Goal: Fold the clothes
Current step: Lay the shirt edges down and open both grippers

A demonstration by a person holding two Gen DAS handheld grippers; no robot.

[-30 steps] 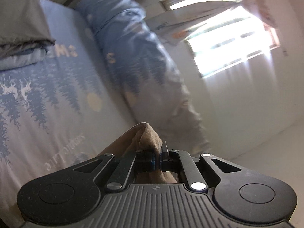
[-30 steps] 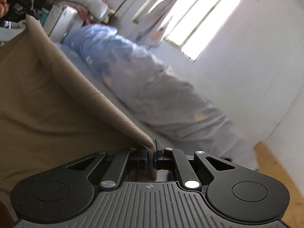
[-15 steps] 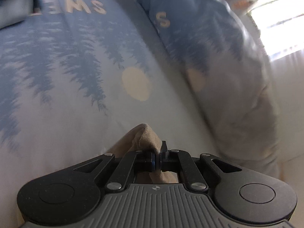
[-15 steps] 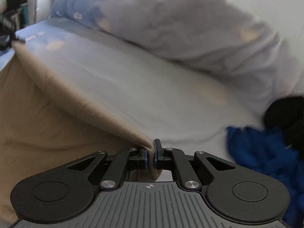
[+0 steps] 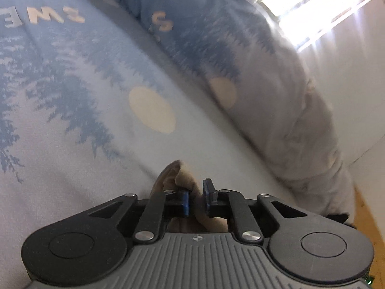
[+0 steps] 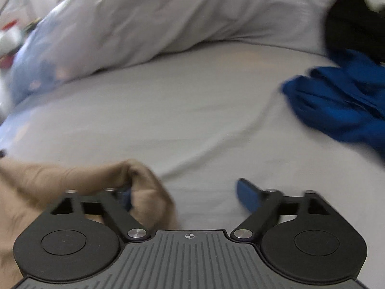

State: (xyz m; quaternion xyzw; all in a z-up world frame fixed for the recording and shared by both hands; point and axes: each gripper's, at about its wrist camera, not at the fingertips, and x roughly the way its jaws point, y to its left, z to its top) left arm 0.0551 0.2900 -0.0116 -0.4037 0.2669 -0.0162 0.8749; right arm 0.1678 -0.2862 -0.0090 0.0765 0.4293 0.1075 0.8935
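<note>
A tan garment lies on the bed sheet at the lower left of the right wrist view. My right gripper is open wide just above the sheet; the garment's corner drapes over its left finger. In the left wrist view my left gripper stands slightly parted with a bunched fold of the tan garment still between its fingers, low over the blue tree-print sheet. Whether its pads still pinch the cloth is unclear.
A rolled blue and grey duvet lies along the far side of the bed; it also shows in the right wrist view. A crumpled blue garment and a black one lie at the right. A bright window is behind.
Both grippers dropped down to the bed with the tan garment. The right gripper opened wide and let the corner go. The left gripper's fingers parted a little.
</note>
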